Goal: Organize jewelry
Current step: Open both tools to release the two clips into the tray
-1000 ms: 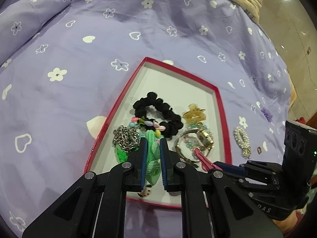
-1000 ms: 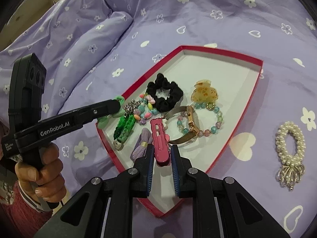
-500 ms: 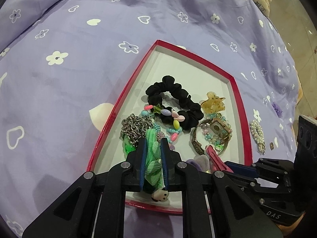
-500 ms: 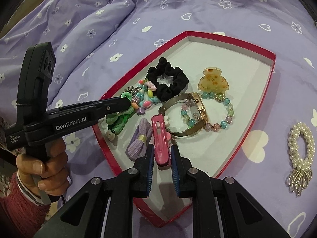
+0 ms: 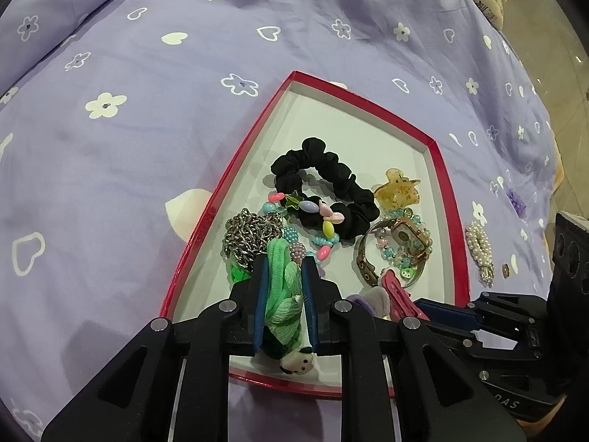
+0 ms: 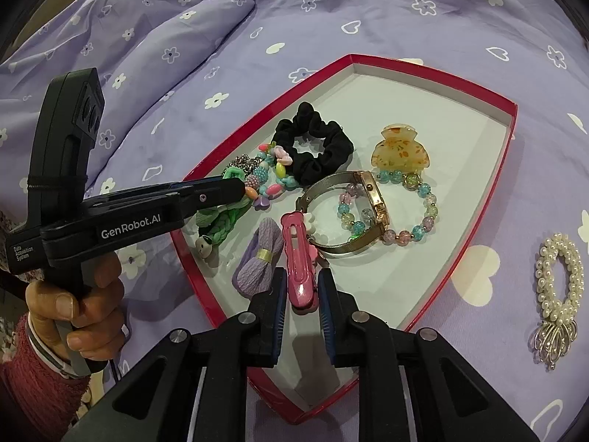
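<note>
The left hand-held gripper [image 5: 283, 294] has a green braided hair tie [image 5: 285, 294] between its two blue pads; its jaws have just been opening a little, yet the band fills the gap and looks lightly pinched, hanging low over the near corner of the red tray [image 5: 228, 180]. The right hand-held gripper [image 6: 300, 294] straddles the near end of a pink hair clip [image 6: 296, 258], which lies on the tray floor; the pads stand slightly apart from its sides, so it is open around the clip rather than clamped. The tie is probably soft, light and springy, its small panda charm [image 5: 296, 362] dangling below the jaws, so a hold across the braid suits it. The clip looks stiff, glossy and likely slippery; taking it across its narrow sides near the middle seems safest. Just right of the right gripper, outside the tray on the bedspread [image 6: 405, 18], lies a pearl hair tie [image 6: 559, 276].
</note>
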